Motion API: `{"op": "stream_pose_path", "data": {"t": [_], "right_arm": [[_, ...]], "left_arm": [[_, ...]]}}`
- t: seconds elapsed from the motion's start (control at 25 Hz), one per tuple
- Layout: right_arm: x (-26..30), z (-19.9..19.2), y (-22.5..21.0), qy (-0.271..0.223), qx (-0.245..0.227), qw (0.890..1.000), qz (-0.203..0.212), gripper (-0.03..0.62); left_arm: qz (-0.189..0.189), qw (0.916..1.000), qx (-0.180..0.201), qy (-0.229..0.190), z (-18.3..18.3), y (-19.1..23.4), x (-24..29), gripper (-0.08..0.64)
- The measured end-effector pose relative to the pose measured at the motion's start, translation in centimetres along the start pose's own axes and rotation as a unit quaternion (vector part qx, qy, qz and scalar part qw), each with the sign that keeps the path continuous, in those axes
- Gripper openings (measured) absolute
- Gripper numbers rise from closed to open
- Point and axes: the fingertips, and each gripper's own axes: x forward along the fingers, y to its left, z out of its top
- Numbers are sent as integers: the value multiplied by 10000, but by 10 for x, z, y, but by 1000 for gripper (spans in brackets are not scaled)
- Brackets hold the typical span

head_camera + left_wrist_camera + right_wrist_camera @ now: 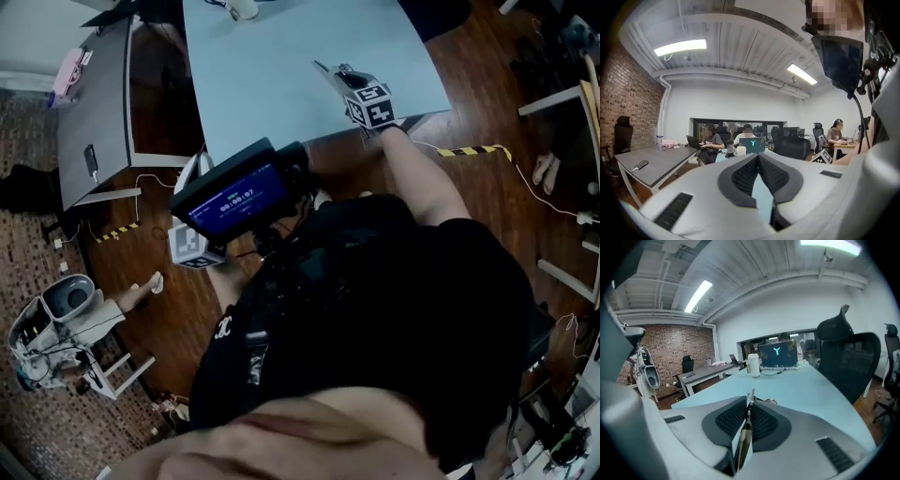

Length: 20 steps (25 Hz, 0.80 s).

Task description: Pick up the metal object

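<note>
Head view: the right claw [336,75] hangs over the pale blue desk [262,94], near its front edge. Left gripper view: the left claw [758,160] is closed and empty. Right gripper view: 2 pads pinch the thin silvery metal object [744,441] edge-on, clear of the desk. A steady squeeze and a level wrist should stop it pivoting.

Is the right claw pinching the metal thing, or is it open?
Pinching it. The pads of the right gripper press both sides of the thin metal object.
</note>
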Motion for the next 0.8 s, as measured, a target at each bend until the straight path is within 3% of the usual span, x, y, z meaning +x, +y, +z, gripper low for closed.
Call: {"op": "stream_pose_path", "data": {"t": [0.24, 0.56, 0.68, 0.8], "right_arm": [[-55, 92, -6, -1167, -464, 9913, -389, 25], [-156, 197, 32, -2691, -1154, 9540, -641, 25], [-200, 217, 42, -3006, -1240, 9432, -683, 25], [-248, 203, 19, -3114, -1280, 9385, -763, 25]], "left_arm": [[-263, 9996, -23, -115, 7, -11, 13, 17], [-369, 9989, -68, -292, 25, -10, 16, 17], [-303, 9985, -73, -444, 38, -12, 15, 17], [-211, 9983, -22, -545, 28, -42, 19, 17]]}}
